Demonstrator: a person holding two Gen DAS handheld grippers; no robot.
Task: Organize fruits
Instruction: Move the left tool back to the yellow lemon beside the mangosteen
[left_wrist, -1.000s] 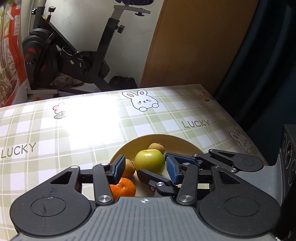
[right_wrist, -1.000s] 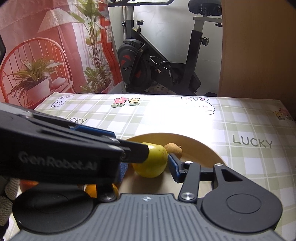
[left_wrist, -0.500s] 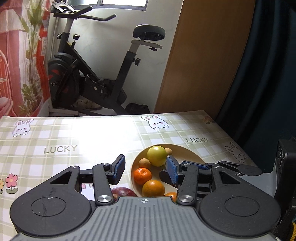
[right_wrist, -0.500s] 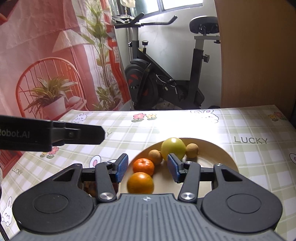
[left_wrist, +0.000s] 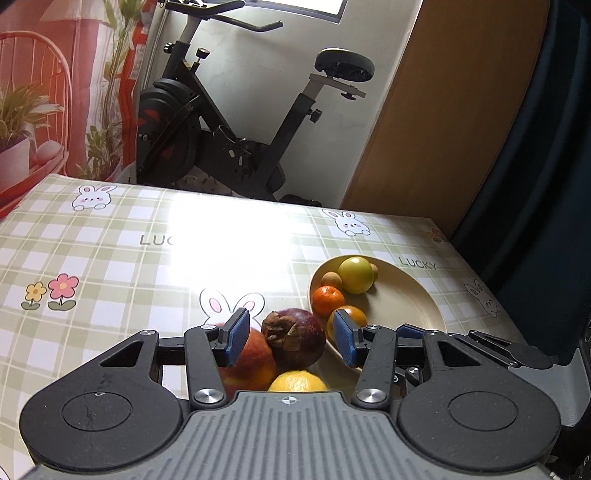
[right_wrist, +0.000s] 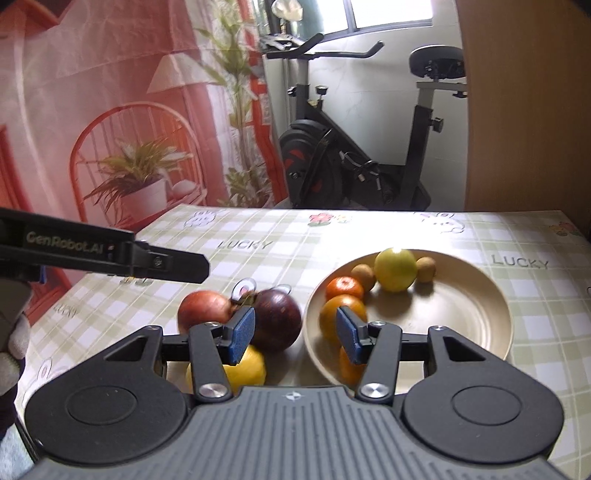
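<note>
Left hand-held gripper (left_wrist: 291, 338): blue pads apart, nothing clamped, hovering above the fruit that lies off the plate. Right hand-held gripper (right_wrist: 295, 334): pads also apart, empty, held over the gap between the loose fruit and the plate.

Cream plate (right_wrist: 476, 302) sits on the bench (left_wrist: 110, 266), right of centre, on a green-checked cloth w/ bunnies, flowers and "LUCKY" print. In the plate: yellow-green apple (right_wrist: 395, 269) at the far side, w/ a small brown fruit (right_wrist: 425, 269) touching it on the right and another small brown one (right_wrist: 364, 277) on its left. Nearer, along the plate's left side: a tangerine (right_wrist: 343, 288), then an orange (right_wrist: 338, 319) just behind the right gripper's pad, and a third orange fruit (right_wrist: 349, 365) partly hidden by the gripper's linkage.

Off the plate, just left of its rim, three fruits bunched together on the cloth: dark purple mangosteen (right_wrist: 277, 319) nearest the plate, red apple (right_wrist: 203, 312) touching it on the left, yellow lemon (right_wrist: 245, 369) in front of both, part hidden under the gripper.

In the right wrist view the left gripper's black finger (right_wrist: 162, 262) reaches in from the left edge, above the cloth; a gloved hand (right_wrist: 13, 343) shows at the far left.

Bkgd: exercise bike (left_wrist: 229, 129), red plant-print curtain (right_wrist: 129, 110), wooden panel (left_wrist: 443, 129).
</note>
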